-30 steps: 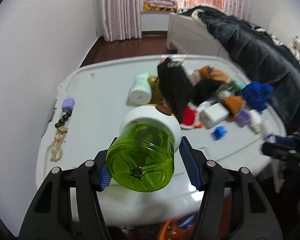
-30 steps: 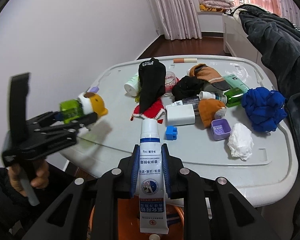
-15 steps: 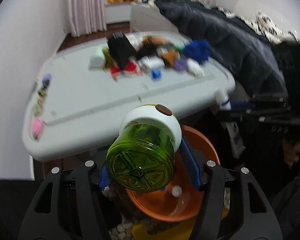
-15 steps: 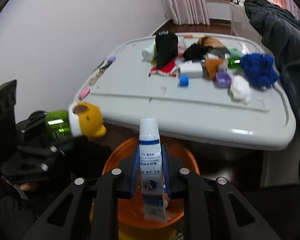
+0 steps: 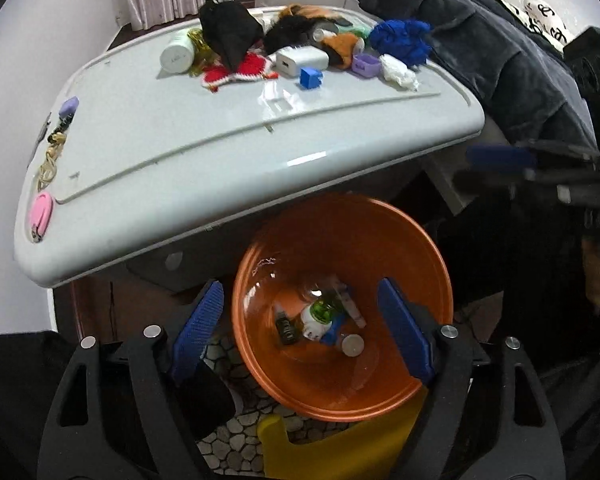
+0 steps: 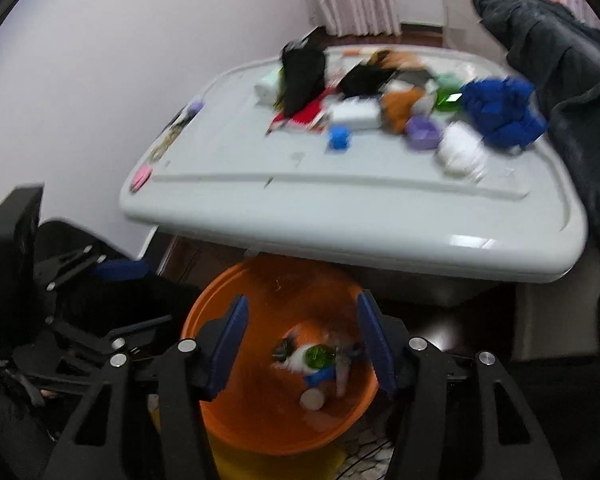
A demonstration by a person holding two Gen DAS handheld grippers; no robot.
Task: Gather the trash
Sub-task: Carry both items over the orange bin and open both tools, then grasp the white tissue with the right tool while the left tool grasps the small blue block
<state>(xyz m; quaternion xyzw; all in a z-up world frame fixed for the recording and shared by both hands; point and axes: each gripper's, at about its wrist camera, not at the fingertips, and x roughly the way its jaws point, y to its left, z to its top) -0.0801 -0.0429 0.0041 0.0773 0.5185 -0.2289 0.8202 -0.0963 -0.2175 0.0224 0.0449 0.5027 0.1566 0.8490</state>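
An orange bin (image 5: 380,232) stands on the floor under the white table's (image 5: 172,128) front edge. The green bottle (image 5: 323,312) with the white cap and the tube (image 5: 350,308) lie at its bottom among other trash. My left gripper (image 5: 306,332) is open and empty above the bin. In the right wrist view my right gripper (image 6: 300,346) is open and empty above the same bin (image 6: 220,420), with the green bottle (image 6: 319,356) below it. The left gripper (image 6: 80,312) shows at the left there.
The table holds a black cloth (image 5: 230,34), a white bottle (image 5: 177,56), a white box (image 5: 302,62), a blue block (image 5: 310,78), a purple cup (image 5: 366,65), white tissue (image 5: 398,72), blue cloth (image 5: 402,40) and a pink item (image 5: 40,212). A dark blanket (image 5: 500,52) hangs at right. A yellow stool (image 5: 300,448) stands under the bin.
Both grippers opened over the bin. The green bottle dropped from the left one and the tube from the right one; both lie in the bin now.
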